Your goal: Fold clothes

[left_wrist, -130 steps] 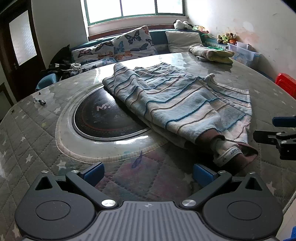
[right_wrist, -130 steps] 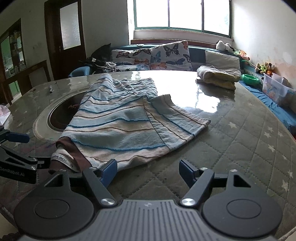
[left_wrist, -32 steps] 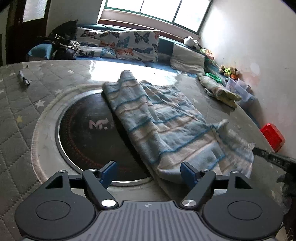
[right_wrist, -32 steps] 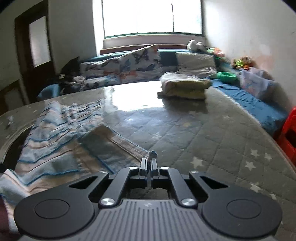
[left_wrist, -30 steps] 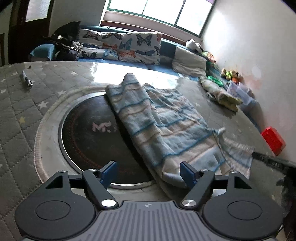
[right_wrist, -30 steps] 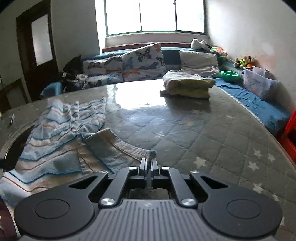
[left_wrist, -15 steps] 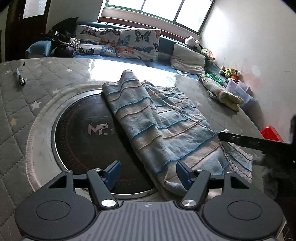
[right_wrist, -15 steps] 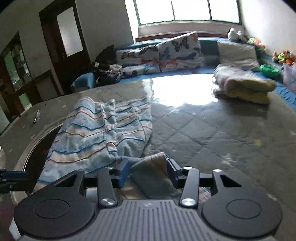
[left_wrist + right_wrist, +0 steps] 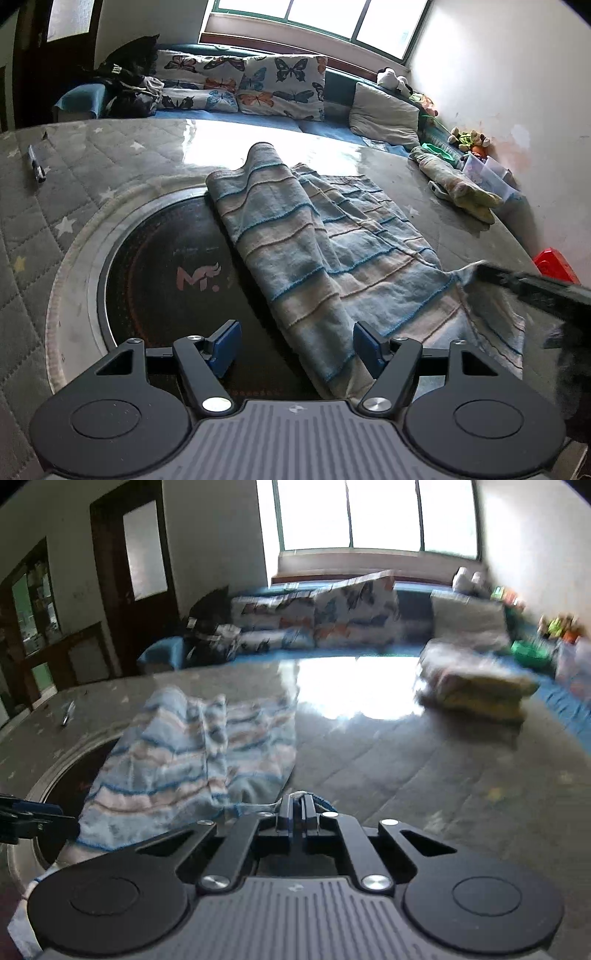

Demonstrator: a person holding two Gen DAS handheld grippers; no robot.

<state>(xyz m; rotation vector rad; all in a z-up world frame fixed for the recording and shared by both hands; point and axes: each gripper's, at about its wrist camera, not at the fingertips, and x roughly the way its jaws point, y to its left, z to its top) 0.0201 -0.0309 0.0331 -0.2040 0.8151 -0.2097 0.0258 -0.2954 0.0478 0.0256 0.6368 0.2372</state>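
A blue and beige striped garment (image 9: 332, 251) lies lengthwise on the quilted table (image 9: 92, 177), its left edge over a dark round hotplate (image 9: 166, 273). My left gripper (image 9: 295, 347) is open just above the garment's near end, with the cloth between and past its blue pads, not gripped. My right gripper (image 9: 297, 805) is shut on a bunched edge of the garment (image 9: 192, 753) and holds it over the cloth's right side. In the left wrist view the right gripper (image 9: 517, 284) comes in from the right, a lifted corner at its tip.
A folded yellow-green pile (image 9: 458, 184) sits at the table's far right, also the blurred pile (image 9: 476, 686). A pen (image 9: 37, 168) lies at the far left. A sofa with butterfly cushions (image 9: 280, 85) runs behind the table. A red box (image 9: 554, 264) is beyond the right edge.
The right gripper carried the garment's right corner leftward and up over the cloth; its fingers were apart half a second ago and are shut now. The left gripper edged closer to the garment's near end.
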